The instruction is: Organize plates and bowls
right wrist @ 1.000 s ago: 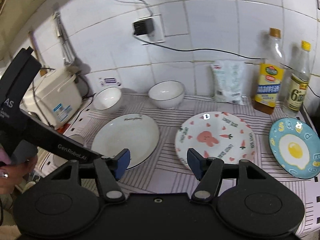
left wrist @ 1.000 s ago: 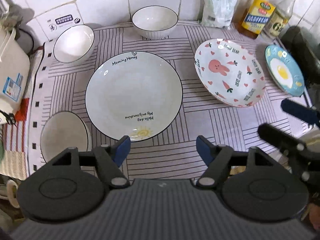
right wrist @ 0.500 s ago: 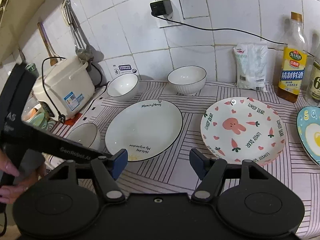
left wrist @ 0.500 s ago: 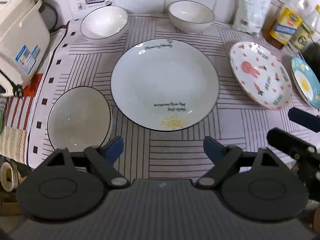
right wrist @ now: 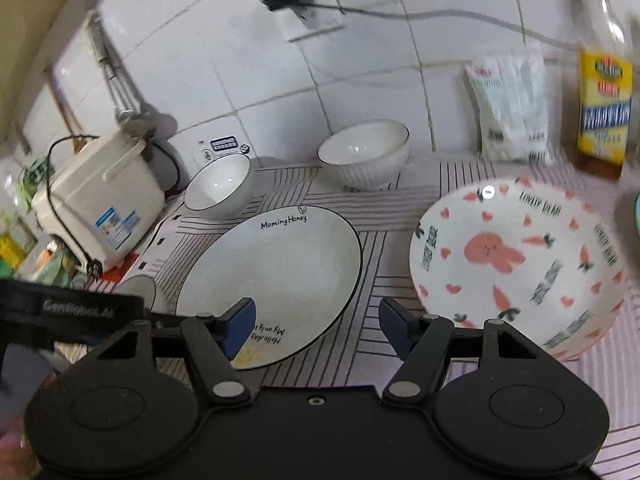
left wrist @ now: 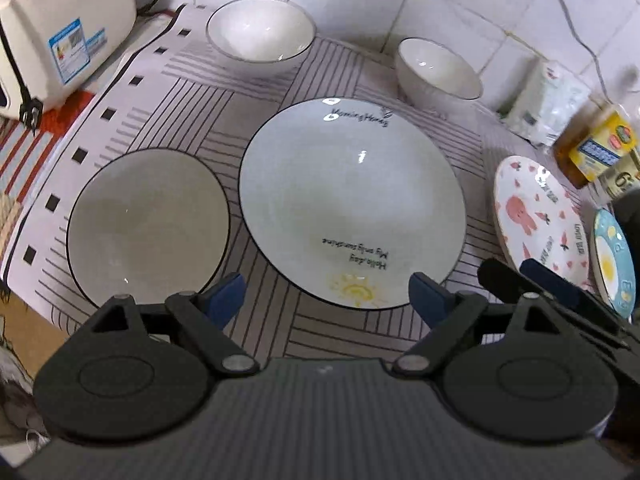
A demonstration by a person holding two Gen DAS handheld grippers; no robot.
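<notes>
A large white plate [left wrist: 352,208] with a sun print lies mid-cloth. My left gripper [left wrist: 328,298] hovers open above its near rim, nothing between the pads. A shallow black-rimmed bowl [left wrist: 148,228] sits to its left, and two white bowls [left wrist: 260,34] [left wrist: 438,70] stand by the wall. To the right lie a bunny plate [left wrist: 536,216] and an egg-print plate [left wrist: 612,256]. My right gripper [right wrist: 316,322] is open and empty over the cloth between the large plate [right wrist: 280,276] and the bunny plate [right wrist: 520,264]. It also shows in the left wrist view as the right gripper [left wrist: 520,272].
A white rice cooker [right wrist: 100,208] with a cord stands at the left edge. Against the tiled wall at the right are a white bag [right wrist: 512,108] and an oil bottle [right wrist: 604,100]. The left tool's black body [right wrist: 72,312] crosses the lower left and hides part of the shallow bowl.
Both grippers have sunk closer to the table. The left jaws have spread wider, and its view has rolled and slid left, bringing the shallow bowl fully in.
</notes>
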